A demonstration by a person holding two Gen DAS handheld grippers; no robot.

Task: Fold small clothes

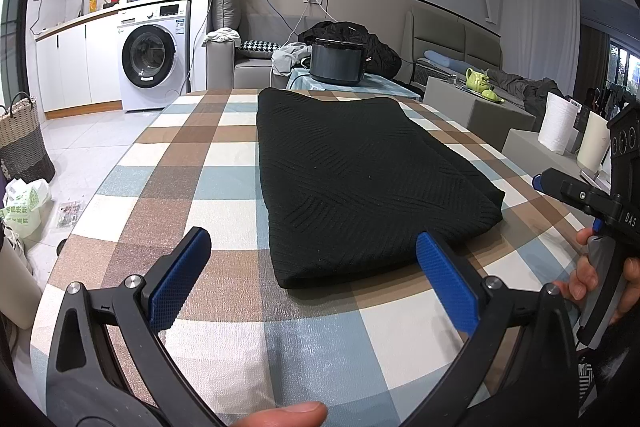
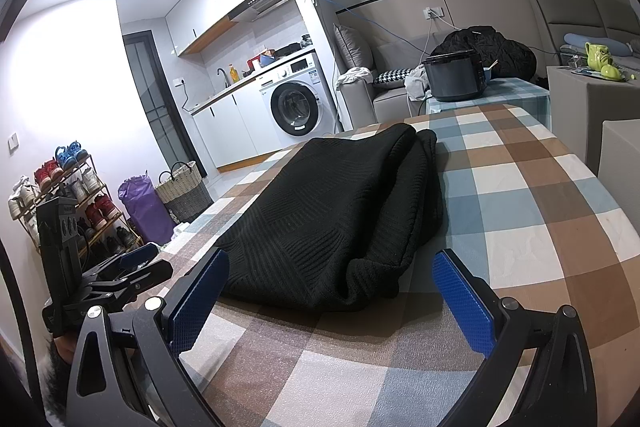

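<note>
Both grippers' fingers (image 1: 447, 283) spread before sweater (image 1: 360, 183)

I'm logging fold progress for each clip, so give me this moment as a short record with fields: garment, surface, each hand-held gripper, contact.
garment: black knit sweater, already folded into a long stack, lying flat
surface: checked tablecloth in brown, blue and cream
left hand-held gripper: open, at the near end of the sweater, holding nothing
right hand-held gripper: open, jaws to either side of the sweater's near right corner, not closed on it
contact: no grasp; whether a pad touches the fabric cannot be told
behind table: dark rice cooker
</note>
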